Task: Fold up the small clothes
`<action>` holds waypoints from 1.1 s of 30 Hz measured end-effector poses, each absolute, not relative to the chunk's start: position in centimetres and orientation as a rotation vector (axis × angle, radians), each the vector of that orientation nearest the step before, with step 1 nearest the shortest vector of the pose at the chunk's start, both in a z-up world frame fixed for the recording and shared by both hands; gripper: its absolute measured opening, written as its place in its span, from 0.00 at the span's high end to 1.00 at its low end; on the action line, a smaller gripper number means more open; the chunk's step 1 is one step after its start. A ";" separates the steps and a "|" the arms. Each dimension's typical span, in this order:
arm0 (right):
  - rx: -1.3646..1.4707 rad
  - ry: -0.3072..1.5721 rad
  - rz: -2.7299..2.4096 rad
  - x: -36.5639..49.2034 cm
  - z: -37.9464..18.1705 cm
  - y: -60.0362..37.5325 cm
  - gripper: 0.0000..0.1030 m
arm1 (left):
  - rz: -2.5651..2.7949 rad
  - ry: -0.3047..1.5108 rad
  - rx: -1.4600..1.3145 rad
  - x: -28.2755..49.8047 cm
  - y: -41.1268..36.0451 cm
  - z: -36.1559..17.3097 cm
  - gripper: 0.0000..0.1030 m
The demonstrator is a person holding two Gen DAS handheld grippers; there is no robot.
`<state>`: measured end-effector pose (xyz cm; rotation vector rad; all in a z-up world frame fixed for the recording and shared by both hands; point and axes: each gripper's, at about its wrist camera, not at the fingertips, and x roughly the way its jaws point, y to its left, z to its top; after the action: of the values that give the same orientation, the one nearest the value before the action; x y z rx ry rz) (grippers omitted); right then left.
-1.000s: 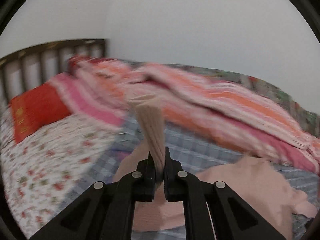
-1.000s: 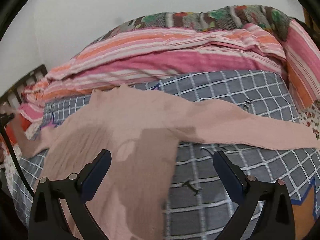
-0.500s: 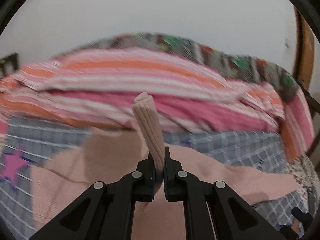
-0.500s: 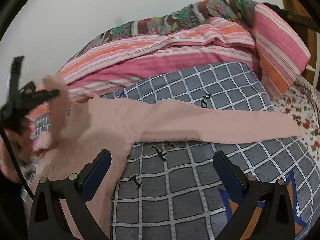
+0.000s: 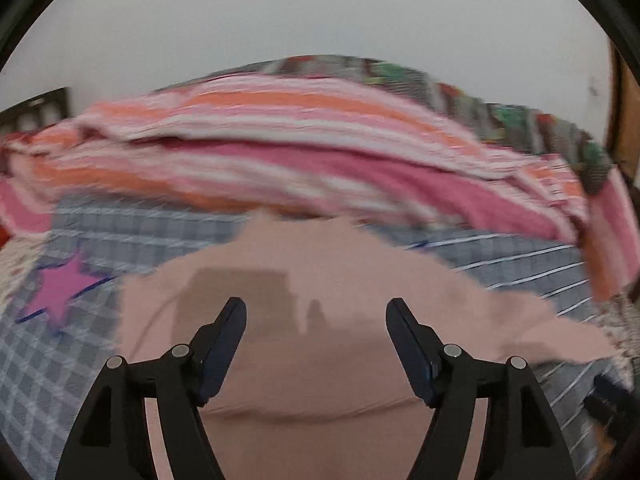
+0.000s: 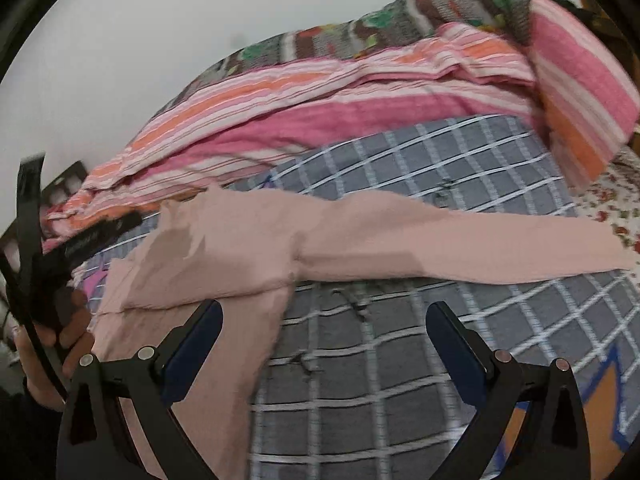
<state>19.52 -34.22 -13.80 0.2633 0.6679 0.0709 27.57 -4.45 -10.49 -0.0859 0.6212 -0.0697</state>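
Observation:
A pale pink long-sleeved top (image 5: 320, 280) lies flat on the grey checked bedspread (image 5: 72, 360). Its left sleeve is folded across the body. My left gripper (image 5: 316, 312) is open and empty just above the top's middle. In the right wrist view the top (image 6: 248, 248) lies at the left, with its right sleeve (image 6: 500, 248) stretched out to the right. My right gripper (image 6: 324, 316) is open and empty above the top's lower right edge and the checked bedspread (image 6: 400, 360). The left gripper also shows at the left edge (image 6: 52, 256), held in a hand.
A pink and orange striped blanket (image 5: 304, 152) is bunched along the far side of the bed, also seen in the right wrist view (image 6: 340, 100). A white wall stands behind it. A dark headboard (image 5: 36, 110) is at the far left. A floral sheet (image 6: 616, 200) shows at the right.
My left gripper has opened and let go of the pink sleeve it held, which now lies folded across the top's body. My right gripper stayed open and shifted slightly over the bedspread.

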 end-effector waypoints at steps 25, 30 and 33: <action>0.106 0.767 0.079 31.0 -17.2 -28.4 0.95 | -0.054 0.724 -0.259 27.1 5.8 -16.2 0.30; 0.149 0.863 0.071 32.0 -18.6 -29.0 0.88 | 0.026 0.821 -0.138 28.6 4.2 -18.1 0.30; 0.196 0.809 0.079 29.3 -16.3 -30.9 0.63 | 0.059 0.820 -0.061 28.6 3.0 -18.2 0.28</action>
<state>29.27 -30.88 -16.34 0.1956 0.8091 0.0792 28.65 3.03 -18.19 -0.0614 0.8203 0.0585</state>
